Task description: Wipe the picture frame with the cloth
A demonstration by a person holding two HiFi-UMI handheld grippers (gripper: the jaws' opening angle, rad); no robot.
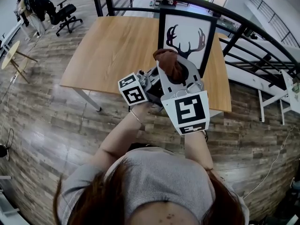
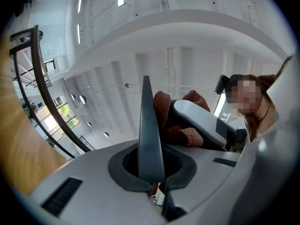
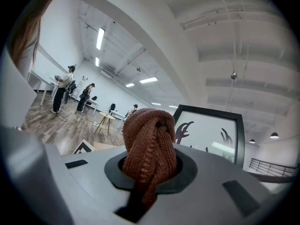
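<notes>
barely started tbh. got cloth (image 3: 149, 149) clamped in right claw (image 1: 172, 67), centre of shot, near frame (image 1: 187, 34) upper middle. left claw (image 2: 146, 97) shut, empty. no wiping yet.

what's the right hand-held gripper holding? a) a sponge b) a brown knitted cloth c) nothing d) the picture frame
b: the right hand-held gripper has its jaws closed on a bunched brown knitted cloth, while the picture frame stands behind it, ungripped.
</notes>
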